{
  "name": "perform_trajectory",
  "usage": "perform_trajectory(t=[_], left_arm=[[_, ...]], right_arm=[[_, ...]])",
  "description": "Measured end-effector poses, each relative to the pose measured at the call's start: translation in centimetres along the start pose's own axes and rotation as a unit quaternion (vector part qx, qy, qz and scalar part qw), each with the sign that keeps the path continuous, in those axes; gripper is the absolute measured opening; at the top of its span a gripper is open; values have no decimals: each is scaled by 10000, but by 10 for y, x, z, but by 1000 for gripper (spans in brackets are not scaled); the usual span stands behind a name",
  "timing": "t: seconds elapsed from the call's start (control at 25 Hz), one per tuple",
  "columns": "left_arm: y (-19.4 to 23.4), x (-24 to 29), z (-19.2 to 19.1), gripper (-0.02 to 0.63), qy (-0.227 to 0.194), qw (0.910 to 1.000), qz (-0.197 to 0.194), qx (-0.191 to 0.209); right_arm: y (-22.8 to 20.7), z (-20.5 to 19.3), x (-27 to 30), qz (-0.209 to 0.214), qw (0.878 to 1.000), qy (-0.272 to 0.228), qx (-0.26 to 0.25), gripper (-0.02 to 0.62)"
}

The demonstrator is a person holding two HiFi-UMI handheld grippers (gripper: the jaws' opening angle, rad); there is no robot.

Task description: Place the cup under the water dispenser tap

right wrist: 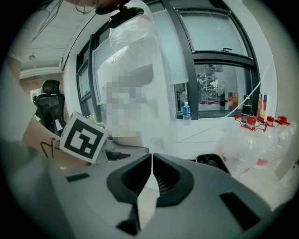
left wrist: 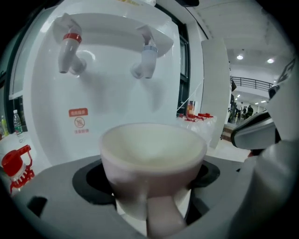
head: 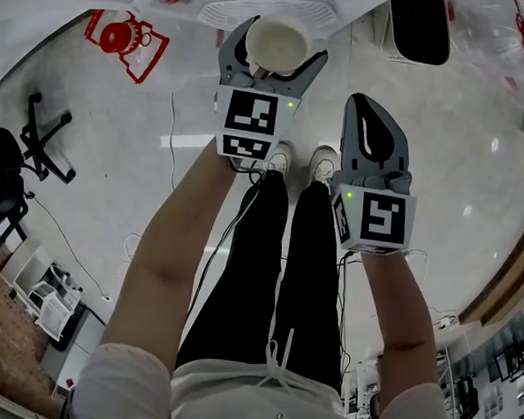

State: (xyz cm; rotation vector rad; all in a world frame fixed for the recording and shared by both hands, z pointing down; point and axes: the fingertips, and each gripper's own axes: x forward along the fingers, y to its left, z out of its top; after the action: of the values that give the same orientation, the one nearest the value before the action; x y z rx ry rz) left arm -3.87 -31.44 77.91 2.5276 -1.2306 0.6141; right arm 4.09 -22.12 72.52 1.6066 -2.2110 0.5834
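Cup (left wrist: 154, 158): small, pale, empty. I judge it light, rigid and smooth-walled, so it may slip. My left gripper (head: 273, 54) clamps its sides, jaws wide, facing the dispenser (left wrist: 112, 102), short of the taps (left wrist: 147, 58). Right gripper (head: 373, 122) closed, empty.

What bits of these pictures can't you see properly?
- Bottom of the cup: left gripper view, the left tongs wrap it.
- Print on the red label: left gripper view, too small.
- Taps: not in the head view, past its top edge.
- Behind the plastic bag: right gripper view, a mosaic patch covers it.
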Motion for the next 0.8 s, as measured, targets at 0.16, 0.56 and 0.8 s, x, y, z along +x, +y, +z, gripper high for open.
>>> perform_trajectory(t=[0.16, 0.56, 0.8], left_arm=[[13, 20, 13, 454, -125, 9998, 98, 153], [23, 42, 7, 454, -428, 9981, 397, 194], [25, 44, 11, 454, -734, 9961, 488, 100]], right_arm=[[-14, 0, -2, -80, 9995, 102, 299, 29], [-37, -35, -9, -201, 9968, 553, 548, 29], [-35, -40, -13, -75, 9974, 596, 409, 29]])
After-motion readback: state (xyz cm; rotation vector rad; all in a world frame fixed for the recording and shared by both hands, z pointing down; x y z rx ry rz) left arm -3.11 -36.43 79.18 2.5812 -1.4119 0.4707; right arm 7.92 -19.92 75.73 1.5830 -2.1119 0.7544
